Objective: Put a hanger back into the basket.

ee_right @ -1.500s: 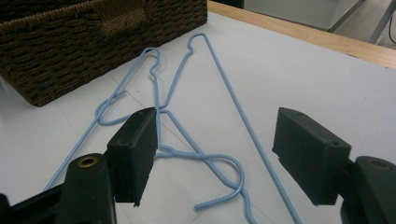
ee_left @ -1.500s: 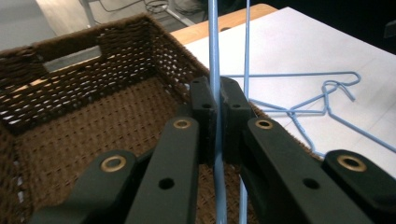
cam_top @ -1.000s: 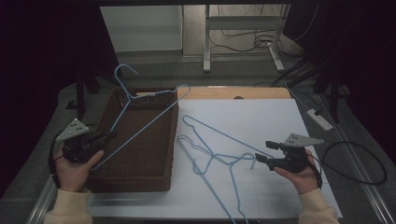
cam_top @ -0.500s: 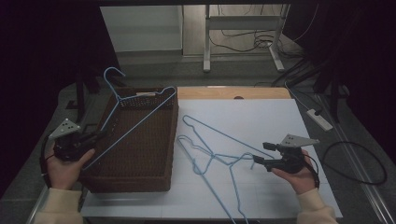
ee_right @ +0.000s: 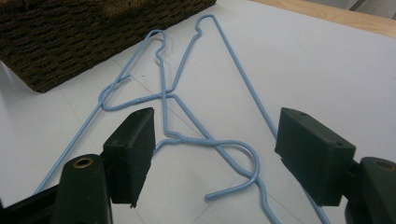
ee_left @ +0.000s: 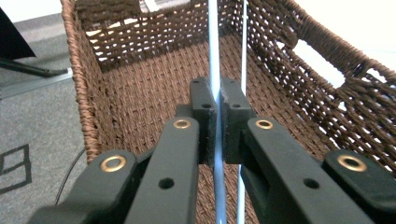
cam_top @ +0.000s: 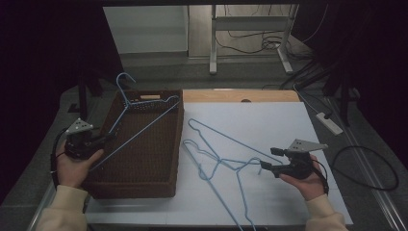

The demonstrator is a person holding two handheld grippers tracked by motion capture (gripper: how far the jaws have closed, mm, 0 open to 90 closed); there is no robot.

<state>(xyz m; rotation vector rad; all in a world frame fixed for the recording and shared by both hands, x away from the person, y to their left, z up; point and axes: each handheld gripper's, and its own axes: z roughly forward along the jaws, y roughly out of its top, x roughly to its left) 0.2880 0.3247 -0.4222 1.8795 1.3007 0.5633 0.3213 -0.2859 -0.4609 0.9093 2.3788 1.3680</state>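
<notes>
The brown wicker basket [cam_top: 139, 159] sits at the table's left, and the blue wire hanger [cam_top: 144, 120] hangs over it, hook up past the far rim. The left gripper [ee_left: 217, 107] is clamped on one thin straight run, I'd say the best spot. Looks light, springy, slippery. The right gripper [ee_right: 215, 154] hovers spread wide over two tangled hangers [ee_right: 187, 107].

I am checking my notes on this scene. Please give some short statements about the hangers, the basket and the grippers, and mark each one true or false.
1. The left gripper is shut on a blue wire hanger. True.
2. The right gripper grips a hanger. False: its jaws stand open above the two hangers on the white table.
3. The wicker basket is white. False: brown.
4. Two hangers on the table lie crossed. True.
</notes>
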